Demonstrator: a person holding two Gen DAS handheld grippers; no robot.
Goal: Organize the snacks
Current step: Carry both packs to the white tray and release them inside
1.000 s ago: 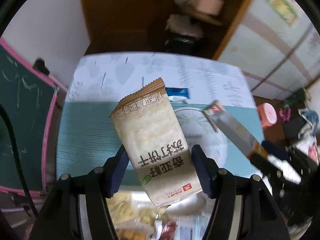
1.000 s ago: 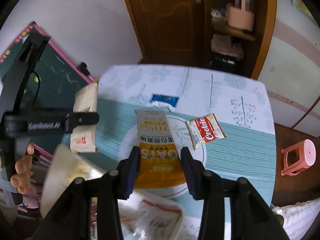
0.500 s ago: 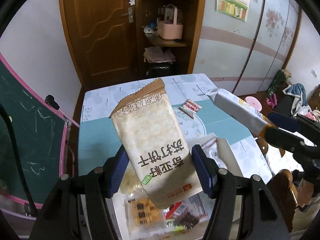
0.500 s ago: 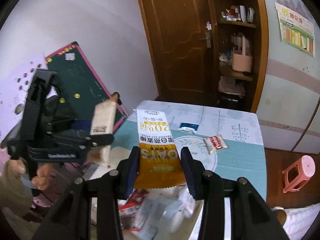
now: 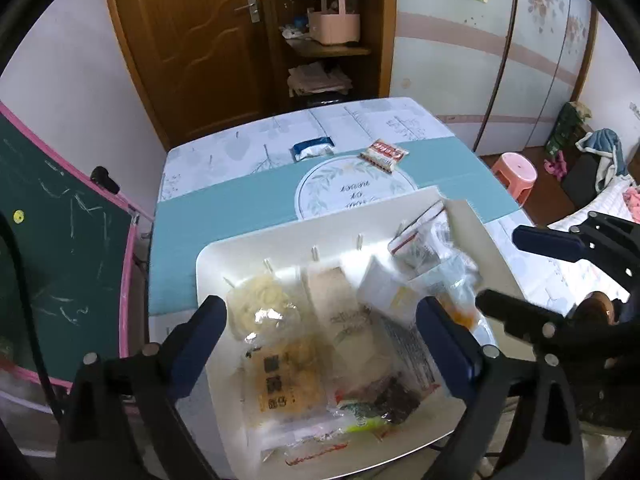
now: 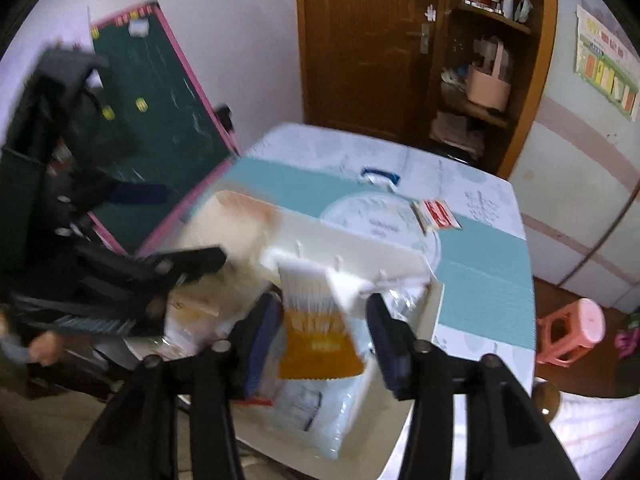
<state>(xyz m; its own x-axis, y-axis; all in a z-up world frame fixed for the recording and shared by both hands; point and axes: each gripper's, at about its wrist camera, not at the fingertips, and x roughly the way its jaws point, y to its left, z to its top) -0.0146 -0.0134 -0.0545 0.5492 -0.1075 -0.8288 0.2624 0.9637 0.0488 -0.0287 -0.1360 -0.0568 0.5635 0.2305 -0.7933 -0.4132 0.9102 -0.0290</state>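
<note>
- Bedroom setting: a worktop (image 5: 224, 208) with a teal runner stands before a wooden door (image 5: 192, 40); a green chalkboard (image 5: 52, 240) leans at its left edge and a pink stool (image 5: 516, 168) sits on the floor to its right.
- White bin (image 5: 256, 248) at the near edge of the worktop, already holding many snack packets; a beige cracker packet (image 5: 340, 304) lies among them, between the fingers of the left tool but apart from both.
- Left tool (image 5: 322, 344): jaws opening and standing wide; nothing is gripped, and the pads touch no packet.
- Right tool (image 6: 324, 340): jaws opening over the bin; an orange-and-white bar (image 6: 316, 320) sits between the pads, blurred, and appears free of them, probably dropping.
- Two snacks not yet gathered: a red-and-white packet (image 5: 384, 152) and a blue-and-white packet (image 5: 312, 150), both at the far side of the worktop, well apart from the bin.
- Risk one: the bar seems to fall near a white divider (image 6: 400, 264); it could catch on that edge and rest propped rather than flat.
- Risk two: both tools hang close together over the bin, so a careless move by either could knock them together.
- Risk three: the bin looks to overhang the near edge of the worktop, and a push downward on its near side might tip it.
- Risk four: the bin is heaped, so later packets may slide over its rim.
</note>
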